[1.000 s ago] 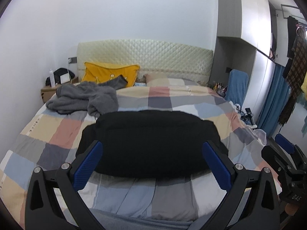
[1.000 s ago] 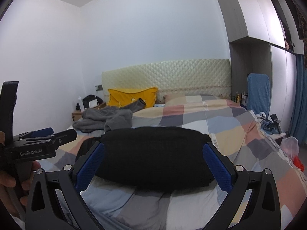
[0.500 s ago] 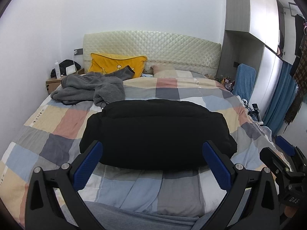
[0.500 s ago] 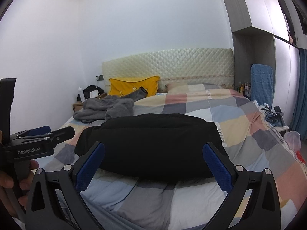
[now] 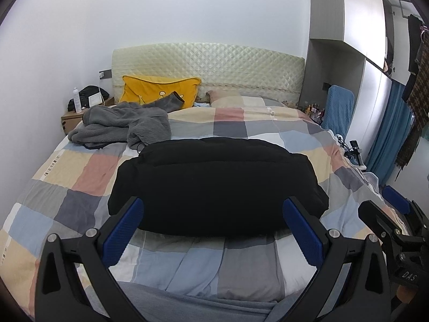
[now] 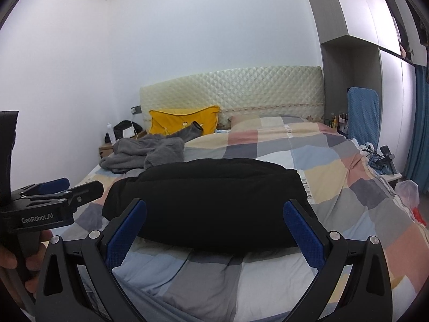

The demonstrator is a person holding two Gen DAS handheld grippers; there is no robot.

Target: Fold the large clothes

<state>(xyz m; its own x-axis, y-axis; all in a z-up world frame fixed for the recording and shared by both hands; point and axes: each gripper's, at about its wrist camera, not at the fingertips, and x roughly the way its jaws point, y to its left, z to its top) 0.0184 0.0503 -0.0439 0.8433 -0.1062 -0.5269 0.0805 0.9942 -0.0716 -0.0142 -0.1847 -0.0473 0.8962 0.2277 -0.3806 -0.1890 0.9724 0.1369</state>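
1. My left gripper (image 5: 213, 224) has its blue-padded jaws wide apart and holds nothing. My right gripper (image 6: 214, 225) is the same: jaws spread, nothing between them.

2. The bulky black folded garment (image 5: 217, 185) lies on the checked pastel quilt of the bed (image 5: 80, 177), straight ahead at 12 o'clock from both pairs of jaws. It is not touching either of them.

3. Its long axis runs from 9 o'clock to 3 o'clock, across my line of view, so its near long edge faces me.

4. In the left wrist view the garment is centred between the jaws, and in the right wrist view it is almost the same. I judge that neither hand is clearly nearer; the left one goes to the 9 o'clock end and the right one to the 3 o'clock end.

5. The crumpled grey fleece garment (image 5: 120, 124) lies farther away at about 11 o'clock, near the yellow cushion (image 5: 158, 90), apart from the black one. I judge it is the next piece to fold, and my left hand has the shorter way to it.
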